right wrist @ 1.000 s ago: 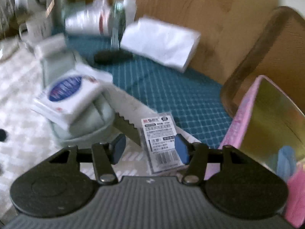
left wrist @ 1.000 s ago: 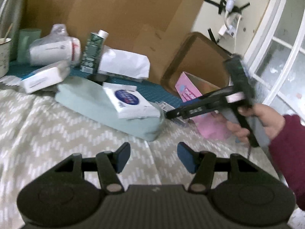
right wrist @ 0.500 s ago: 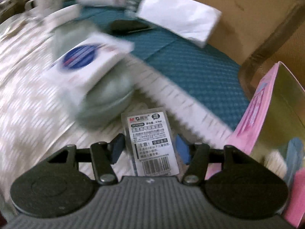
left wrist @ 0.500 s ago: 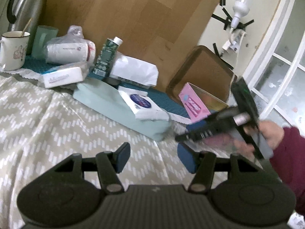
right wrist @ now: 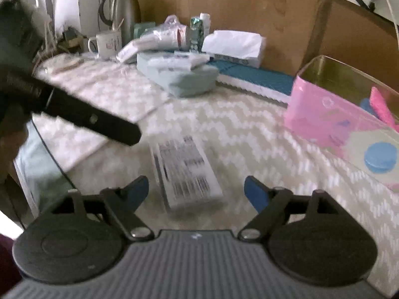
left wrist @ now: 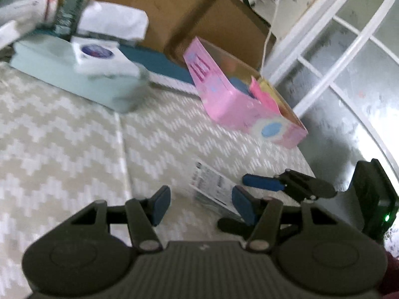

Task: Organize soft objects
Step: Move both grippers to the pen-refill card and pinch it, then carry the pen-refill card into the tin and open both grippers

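We hold both grippers low over the counter (right wrist: 249, 129), which is covered with a zigzag cloth. The right gripper (right wrist: 197, 189) has its jaws spread wide and empty, with the flat barcoded packet (right wrist: 184, 167) lying on the cloth just ahead of them, between the two pads but touched by neither. The left gripper (left wrist: 199, 205) is likewise open and empty, hovering just beside the same packet (left wrist: 212, 186).

The pink box (right wrist: 344, 114) stands open to the right, well apart from the packet, with something blue and pink already inside. The pale green pouch (right wrist: 184, 79), with a white pack on top, sits further back.

Our main worry is the packet itself: it lies flat and thin, so the pads may slide over it or pinch the cloth along with it and drag the whole cover. The two grippers are also close together, so a careless closing could knock one against the other. Both views are blurred, so judging the exact alignment is hard.
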Tool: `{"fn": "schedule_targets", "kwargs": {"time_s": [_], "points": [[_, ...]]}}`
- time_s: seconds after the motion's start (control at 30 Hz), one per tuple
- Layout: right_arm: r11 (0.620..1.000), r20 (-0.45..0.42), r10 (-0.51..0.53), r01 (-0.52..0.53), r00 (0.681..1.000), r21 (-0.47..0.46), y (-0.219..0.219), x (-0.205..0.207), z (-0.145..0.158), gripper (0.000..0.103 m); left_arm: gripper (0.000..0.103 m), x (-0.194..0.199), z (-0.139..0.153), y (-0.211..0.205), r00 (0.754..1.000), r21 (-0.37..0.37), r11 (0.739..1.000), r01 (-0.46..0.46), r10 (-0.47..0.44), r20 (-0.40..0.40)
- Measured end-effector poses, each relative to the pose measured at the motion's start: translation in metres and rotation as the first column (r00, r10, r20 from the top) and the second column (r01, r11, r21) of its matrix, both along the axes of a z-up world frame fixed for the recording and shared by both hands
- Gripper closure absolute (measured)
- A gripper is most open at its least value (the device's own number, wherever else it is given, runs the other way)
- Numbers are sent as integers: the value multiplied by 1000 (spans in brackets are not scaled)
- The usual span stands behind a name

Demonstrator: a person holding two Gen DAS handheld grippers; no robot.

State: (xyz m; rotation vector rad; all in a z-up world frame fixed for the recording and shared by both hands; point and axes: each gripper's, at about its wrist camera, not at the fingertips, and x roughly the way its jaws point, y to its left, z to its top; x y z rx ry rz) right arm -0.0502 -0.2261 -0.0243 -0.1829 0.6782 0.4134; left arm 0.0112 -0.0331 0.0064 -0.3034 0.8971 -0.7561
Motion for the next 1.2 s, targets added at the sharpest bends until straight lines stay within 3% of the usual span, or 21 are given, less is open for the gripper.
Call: {"fn": "schedule_targets", "kwargs": {"time_s": [0.03, 0.13, 0.27, 0.33, 0.4, 0.5, 0.57, 0.67, 0.8, 0.9, 1.0, 1.2], "points": [[1000, 10, 6, -6, 1000, 12, -4, 0, -1, 20, 47, 0, 0, -5, 1000, 4, 1000, 7, -7, -6], [998, 26, 41, -43, 999, 42, -6, -1, -2, 41, 46, -1, -2, -20, 1000, 21, 1000, 15, -15, -24], [996, 40, 33, -36, 999, 81, -9, -1, -1, 43, 39, 1, -2, -32, 1000, 46, 999, -2, 4, -26], [977, -3, 5, -4, 1000, 214, -23, -1, 0, 43, 39, 3, 0, -33, 999, 42, 999, -15, 17, -39], [926, -71, -10, 36, 997, 376, -39, 3, -1, 43, 39, 5, 1, -33, 998, 34, 999, -28, 30, -48], [879, -89, -51, 87, 995, 469, -40, -5, -6, 43, 61, 9, 4, -38, 999, 41, 998, -39, 40, -36], [870, -79, -69, 99, 994, 483, -39, -10, -6, 44, 74, 13, 4, -43, 999, 47, 998, -31, 33, -42], [880, -42, -92, 101, 995, 463, -39, -15, -3, 44, 78, 19, 12, -54, 1000, 45, 999, -3, 5, -25], [878, 59, -144, 100, 988, 467, -55, -13, 16, 44, 78, 31, 47, -79, 995, 55, 997, 47, -52, 89], [891, 181, -218, 120, 959, 439, -67, -6, 39, 44, 77, 49, 75, -105, 979, 46, 995, 89, -96, 181], [898, 260, -296, 176, 919, 403, -79, 13, 55, 44, 77, 74, 89, -136, 969, 38, 993, 109, -115, 220], [879, 228, -397, 296, 889, 375, -112, 64, 53, 44, 74, 121, 76, -188, 966, 93, 991, 98, -118, 229]]}}
